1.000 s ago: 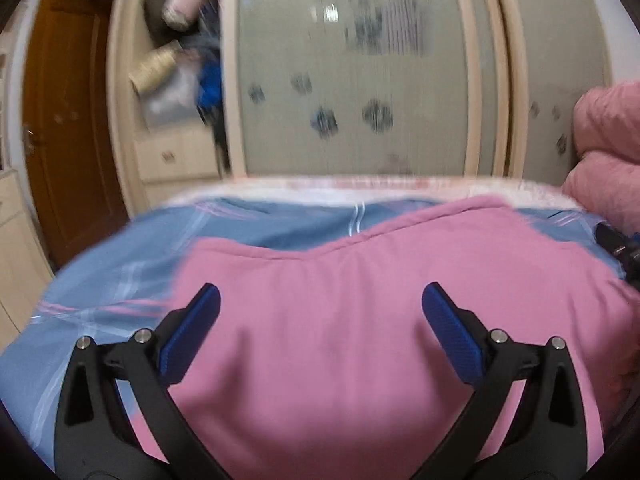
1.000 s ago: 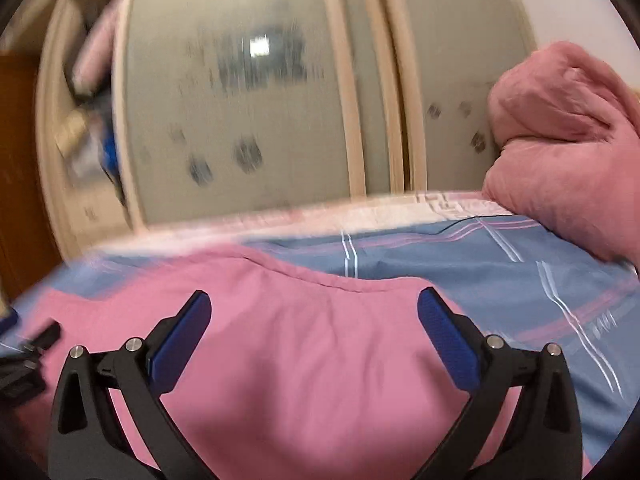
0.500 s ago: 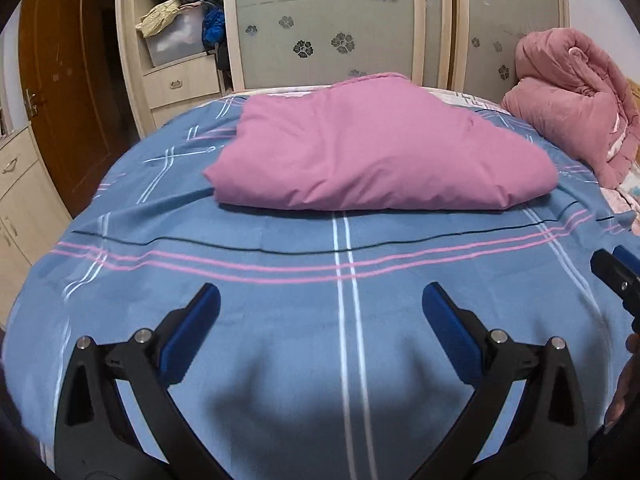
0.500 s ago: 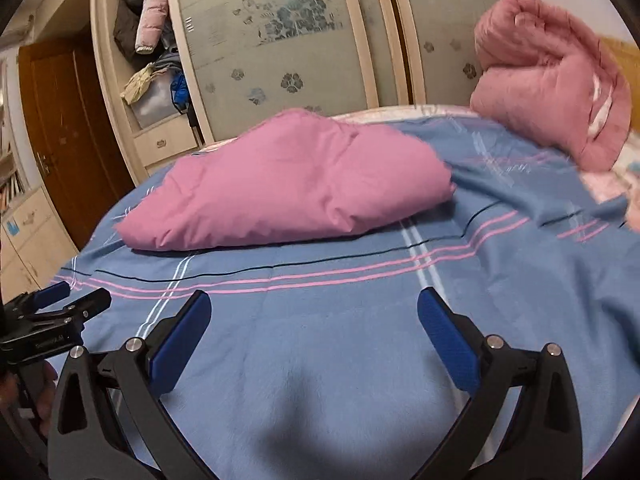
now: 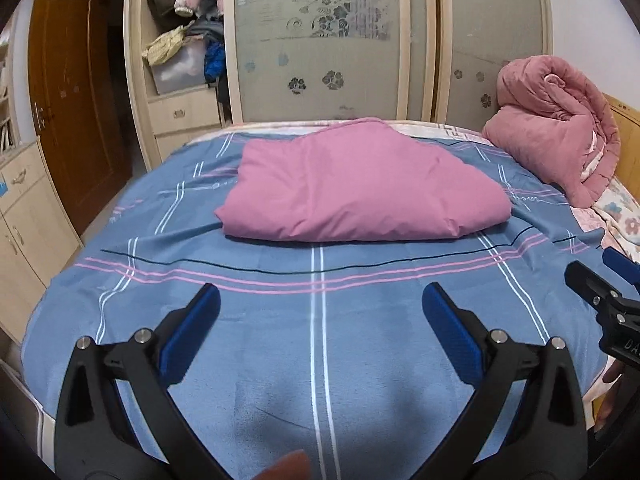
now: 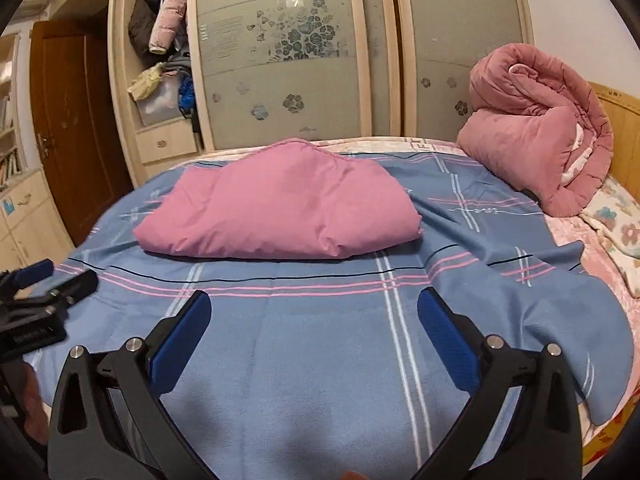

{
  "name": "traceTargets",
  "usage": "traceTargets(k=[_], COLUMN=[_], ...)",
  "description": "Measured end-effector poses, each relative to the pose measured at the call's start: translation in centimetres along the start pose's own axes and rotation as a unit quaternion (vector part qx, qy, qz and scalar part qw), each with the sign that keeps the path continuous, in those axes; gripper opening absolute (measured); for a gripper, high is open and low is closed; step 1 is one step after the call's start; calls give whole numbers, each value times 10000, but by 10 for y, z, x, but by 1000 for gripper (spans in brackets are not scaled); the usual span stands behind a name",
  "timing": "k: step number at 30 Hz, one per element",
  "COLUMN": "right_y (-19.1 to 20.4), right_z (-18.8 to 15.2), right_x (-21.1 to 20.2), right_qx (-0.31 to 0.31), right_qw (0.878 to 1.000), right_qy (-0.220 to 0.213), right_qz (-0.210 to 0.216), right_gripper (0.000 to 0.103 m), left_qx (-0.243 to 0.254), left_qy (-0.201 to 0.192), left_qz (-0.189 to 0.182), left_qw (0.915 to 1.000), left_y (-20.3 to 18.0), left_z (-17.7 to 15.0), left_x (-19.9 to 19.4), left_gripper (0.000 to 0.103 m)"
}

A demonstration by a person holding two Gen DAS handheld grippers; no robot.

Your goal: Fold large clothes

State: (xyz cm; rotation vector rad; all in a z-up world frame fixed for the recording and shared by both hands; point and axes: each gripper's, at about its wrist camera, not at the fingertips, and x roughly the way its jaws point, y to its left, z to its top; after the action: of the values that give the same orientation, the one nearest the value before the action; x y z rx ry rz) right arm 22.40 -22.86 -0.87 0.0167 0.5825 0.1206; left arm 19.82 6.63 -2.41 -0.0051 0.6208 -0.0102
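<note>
Both the left gripper [image 5: 320,320] and right gripper [image 6: 314,326] hang with fingers wide apart, holding nothing.

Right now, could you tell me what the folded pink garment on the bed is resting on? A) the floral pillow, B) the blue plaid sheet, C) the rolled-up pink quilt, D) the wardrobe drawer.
B: the folded pink garment lies directly on the blue plaid sheet, well apart from the rolled pink quilt by the headboard, with both sets of jaws open and empty.
</note>
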Motion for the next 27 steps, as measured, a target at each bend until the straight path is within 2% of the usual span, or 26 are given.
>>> traceTargets(k=[8,17,27], right_y=[9,14,13], right_z=[5,5,5], right_x=[-15,-16,-14], right_qx=[-33,-116,-127], right_qw=[9999,9998,9997], right_qy=[-154,-181,-171], right_qz=[11,-42,-77], right_gripper=[102,102,102], left_qx=[69,-109,-88], left_qy=[-47,-23,-82], left_qz=[26,22,-17], left_qw=[10000,9999,9999], left_y=[-9,1,1], left_z=[2,4,4], left_x=[-8,-7,-9], left_gripper=[101,101,101])
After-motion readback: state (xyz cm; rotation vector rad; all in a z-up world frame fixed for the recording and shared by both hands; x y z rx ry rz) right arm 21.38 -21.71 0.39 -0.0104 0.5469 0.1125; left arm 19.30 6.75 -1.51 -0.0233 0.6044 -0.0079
